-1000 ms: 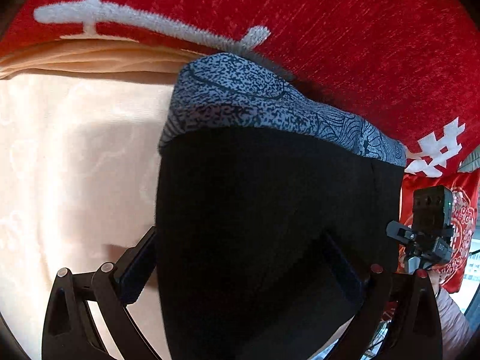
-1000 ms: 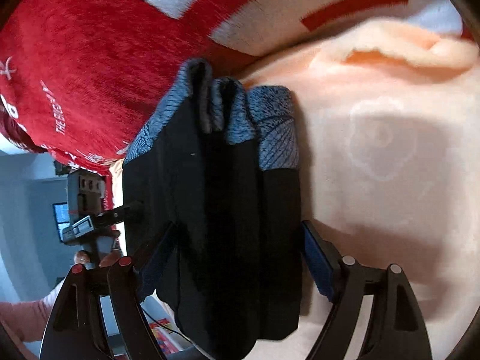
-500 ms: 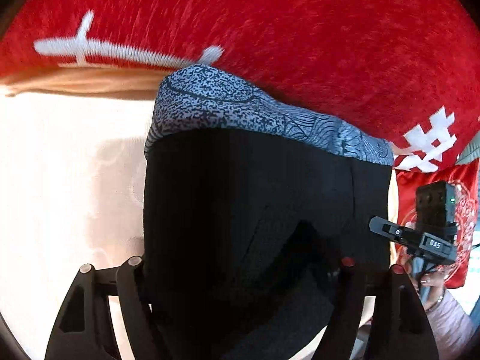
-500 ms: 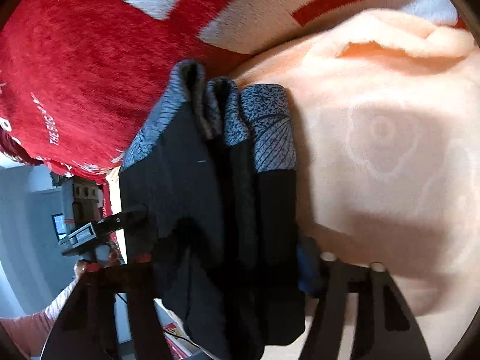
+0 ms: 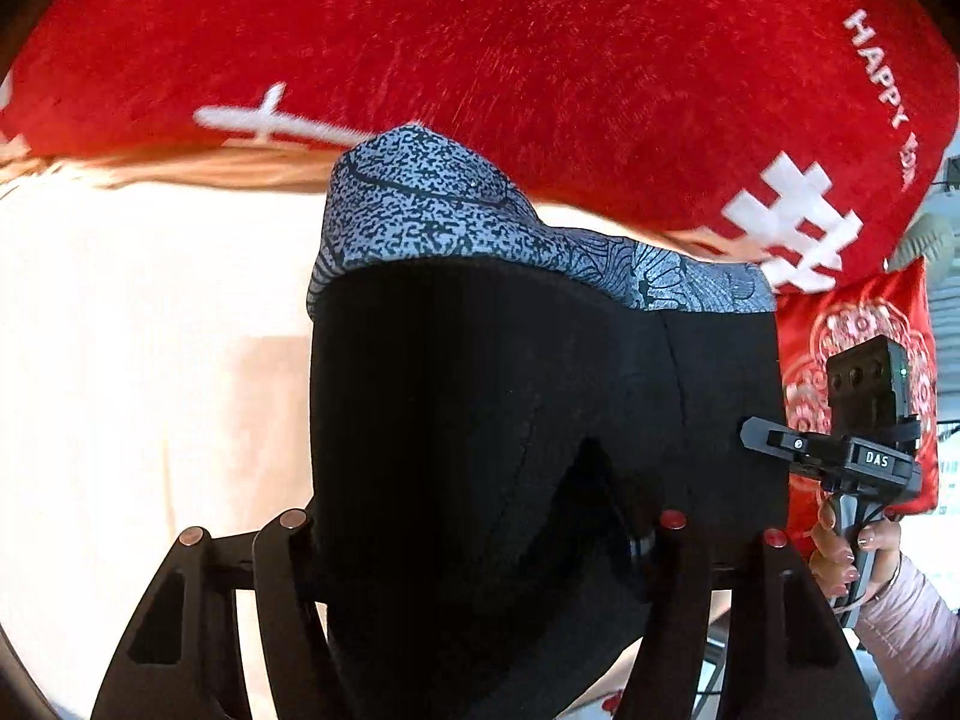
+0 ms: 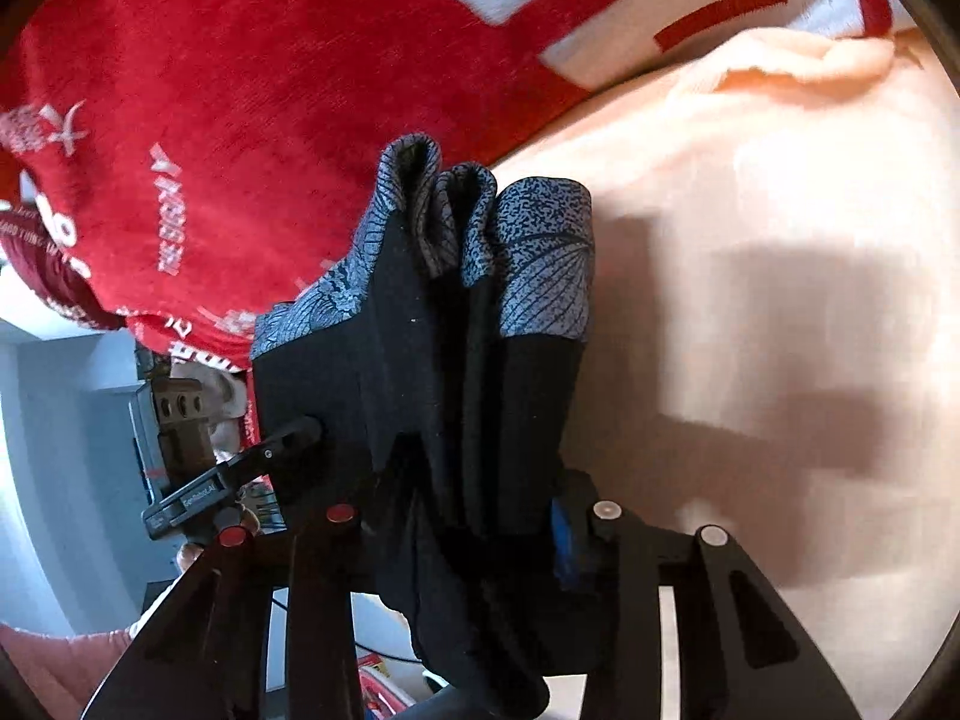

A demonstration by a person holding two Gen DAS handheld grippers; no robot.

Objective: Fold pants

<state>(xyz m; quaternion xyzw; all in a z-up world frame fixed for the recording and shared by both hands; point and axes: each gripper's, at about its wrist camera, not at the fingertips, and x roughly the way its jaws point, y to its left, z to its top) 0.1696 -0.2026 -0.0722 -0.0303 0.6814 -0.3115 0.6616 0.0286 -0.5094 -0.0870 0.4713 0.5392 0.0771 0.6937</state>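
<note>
The folded black pants with a grey patterned waistband hang between both grippers, above the peach blanket. My left gripper is closing its jaws on the pants' near edge, and the cloth hides its pads. From the right wrist the pants show as several stacked layers. My right gripper is closing too, its blue pad pressed on the bundle's side. One finger of the right gripper reaches the pants' right edge, and the left gripper's finger touches their left edge.
A red blanket with white marks lies behind the pants, also in the right wrist view as the red blanket. A red patterned cushion stands at the right. A hand in a pink sleeve holds the right gripper's handle.
Both grippers' jaws have narrowed onto the pants. The pants have risen off the peach blanket with them, and more of the red blanket shows behind.
</note>
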